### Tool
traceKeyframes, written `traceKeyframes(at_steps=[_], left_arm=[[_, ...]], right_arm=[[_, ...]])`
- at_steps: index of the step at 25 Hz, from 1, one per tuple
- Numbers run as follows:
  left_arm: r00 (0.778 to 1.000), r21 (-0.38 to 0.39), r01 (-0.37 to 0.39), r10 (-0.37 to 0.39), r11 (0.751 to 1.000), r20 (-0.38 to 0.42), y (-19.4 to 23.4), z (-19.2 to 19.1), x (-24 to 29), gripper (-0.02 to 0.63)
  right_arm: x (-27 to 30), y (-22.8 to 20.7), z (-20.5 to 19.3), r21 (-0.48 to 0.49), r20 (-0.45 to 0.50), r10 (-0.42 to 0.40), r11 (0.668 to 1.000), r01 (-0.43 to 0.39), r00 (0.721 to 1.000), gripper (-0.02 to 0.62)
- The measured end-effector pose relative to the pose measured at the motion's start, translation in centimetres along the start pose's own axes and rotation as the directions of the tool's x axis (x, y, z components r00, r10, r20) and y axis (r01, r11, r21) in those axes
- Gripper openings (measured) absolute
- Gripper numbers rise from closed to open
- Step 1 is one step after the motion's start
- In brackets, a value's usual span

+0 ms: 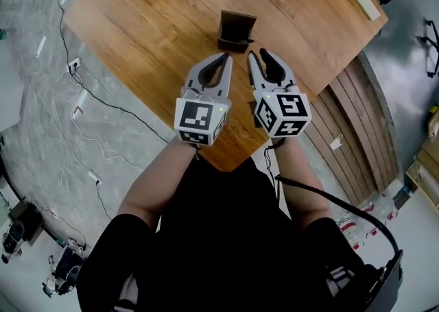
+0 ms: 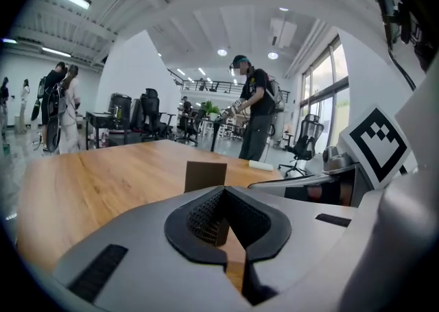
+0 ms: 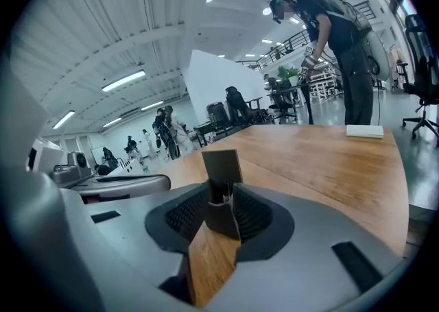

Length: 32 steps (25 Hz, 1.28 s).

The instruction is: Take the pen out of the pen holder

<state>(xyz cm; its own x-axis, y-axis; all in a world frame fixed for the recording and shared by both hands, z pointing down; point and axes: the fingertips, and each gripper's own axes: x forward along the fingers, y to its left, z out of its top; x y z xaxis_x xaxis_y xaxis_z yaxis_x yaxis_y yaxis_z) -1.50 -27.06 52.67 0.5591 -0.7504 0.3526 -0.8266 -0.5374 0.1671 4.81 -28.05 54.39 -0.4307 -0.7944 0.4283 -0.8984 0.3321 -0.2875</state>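
Head view: both forearms [image 1: 154,187] reach out over the near edge of the wooden table [image 1: 151,22]; left gripper [image 1: 223,62] and right gripper [image 1: 258,55] sit side by side just above the wood, close together, marker cubes toward the person, tips pointing far; left gripper view: jaws only a narrow slit apart, nothing between them, bare wood shows through the slit; right gripper view: jaws apart by a wider gap, nothing clamped, wood shows in the gap; pen holder [image 1: 236,29] stands upright on the table just beyond the tips of both grippers, dark brown, tall back panel on its far side; in the right gripper view it lines up with the gap, cannot tell if the pads touch it; pen [image 3: 225,190] in the holder, only a thin light tip shows; white block [image 1: 363,1] lies well apart at the table's far right; cables [image 1: 75,91] on the floor left of the table; standing person [image 2: 254,118] beyond the far edge.
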Motion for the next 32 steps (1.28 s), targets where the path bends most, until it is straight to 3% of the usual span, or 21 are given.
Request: traceKeyframes(at_steps=[17, 26, 32], left_arm=[[0.999, -0.031, -0.003, 0.001, 1.000, -0.042, 3.4, -2.9, 3.9, 0.000], [0.999, -0.025, -0.003, 0.002, 1.000, -0.032, 3.1, -1.9, 3.2, 0.000], [1.000, -0.005, -0.012, 0.012, 1.000, 0.008, 2.4, 1.2, 1.4, 0.000]], right_arm=[[5.1, -1.3, -1.4, -0.036, -0.027, -0.041, 0.999, 0.040, 0.999, 0.061], [3.8, -0.5, 0.8, -0.057, 0.045, -0.039, 0.997, 0.042, 0.998, 0.041], [1.3, 0.7, 3.8, -0.082, 0.089, -0.041, 0.995, 0.049, 0.995, 0.041]])
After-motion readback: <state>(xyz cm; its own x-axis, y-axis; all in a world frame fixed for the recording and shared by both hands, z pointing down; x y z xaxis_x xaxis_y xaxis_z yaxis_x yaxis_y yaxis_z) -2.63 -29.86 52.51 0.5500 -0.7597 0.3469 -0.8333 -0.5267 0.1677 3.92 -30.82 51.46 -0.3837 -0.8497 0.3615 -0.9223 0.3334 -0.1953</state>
